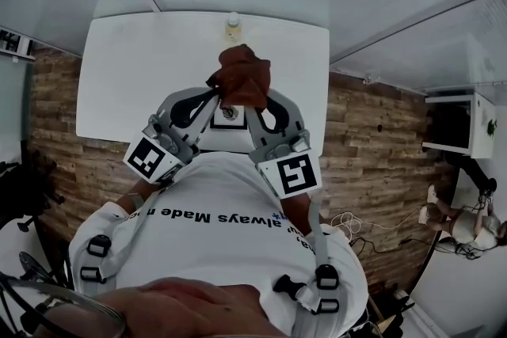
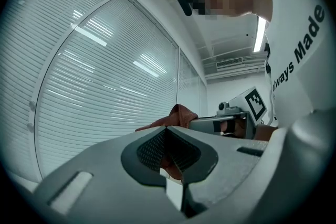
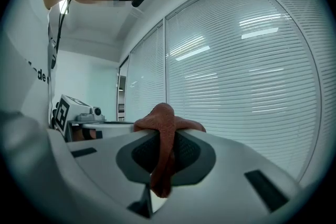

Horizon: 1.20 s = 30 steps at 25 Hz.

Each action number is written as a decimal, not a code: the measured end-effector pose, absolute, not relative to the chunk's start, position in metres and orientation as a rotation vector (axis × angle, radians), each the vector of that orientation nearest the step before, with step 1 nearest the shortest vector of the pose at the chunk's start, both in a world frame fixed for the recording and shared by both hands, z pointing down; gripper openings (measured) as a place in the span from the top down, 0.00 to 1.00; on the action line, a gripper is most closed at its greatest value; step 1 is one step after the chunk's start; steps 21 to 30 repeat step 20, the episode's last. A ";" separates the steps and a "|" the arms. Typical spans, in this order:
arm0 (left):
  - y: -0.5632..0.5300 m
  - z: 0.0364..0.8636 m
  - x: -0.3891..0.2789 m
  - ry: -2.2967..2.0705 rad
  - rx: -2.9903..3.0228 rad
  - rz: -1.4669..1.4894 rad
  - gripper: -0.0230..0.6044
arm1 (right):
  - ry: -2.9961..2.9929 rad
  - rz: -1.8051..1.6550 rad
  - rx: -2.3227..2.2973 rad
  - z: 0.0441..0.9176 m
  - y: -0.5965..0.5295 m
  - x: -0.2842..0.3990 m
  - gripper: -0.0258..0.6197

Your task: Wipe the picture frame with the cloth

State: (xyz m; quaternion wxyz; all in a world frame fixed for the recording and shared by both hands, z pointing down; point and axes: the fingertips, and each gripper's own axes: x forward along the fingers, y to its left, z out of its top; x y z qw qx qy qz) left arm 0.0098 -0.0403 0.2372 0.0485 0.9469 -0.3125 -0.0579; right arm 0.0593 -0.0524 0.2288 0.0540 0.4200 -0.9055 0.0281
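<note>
A rust-brown cloth [image 1: 242,75] hangs bunched between my two grippers, held up in front of the person's chest over the white table [image 1: 135,75]. My left gripper [image 1: 215,96] is shut on one edge of it; in the left gripper view the cloth [image 2: 178,114] shows past the closed gripper [image 2: 167,131]. My right gripper [image 1: 252,103] is shut on the other part. A fold of cloth [image 3: 163,118] drapes over and down between its closed jaws [image 3: 163,136]. A small white-edged piece, probably the picture frame [image 1: 230,113], peeks out below the cloth, mostly hidden.
A small pale bottle [image 1: 232,26] stands at the table's far edge. Window blinds [image 2: 94,86] run behind the table. Wood-plank floor [image 1: 380,138] lies to both sides, and a white shelf unit [image 1: 463,123] stands at the right.
</note>
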 end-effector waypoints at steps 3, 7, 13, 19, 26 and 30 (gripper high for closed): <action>-0.042 0.238 0.007 -0.952 2.886 -0.177 0.96 | -2.752 0.091 1.284 0.229 -0.054 0.057 0.94; -0.043 0.239 0.012 -0.950 2.881 -0.176 0.96 | -2.751 0.092 1.282 0.230 -0.056 0.060 0.94; -0.046 0.238 0.007 -0.959 2.878 -0.179 0.96 | -2.756 0.085 1.279 0.229 -0.056 0.056 0.94; -0.050 0.238 0.011 -0.958 2.883 -0.185 0.96 | -2.757 0.083 1.280 0.229 -0.060 0.059 0.94; -0.051 0.238 0.013 -0.958 2.883 -0.184 0.96 | -2.757 0.084 1.281 0.229 -0.061 0.061 0.94; -0.051 0.238 0.013 -0.958 2.883 -0.184 0.96 | -2.757 0.084 1.281 0.229 -0.061 0.061 0.94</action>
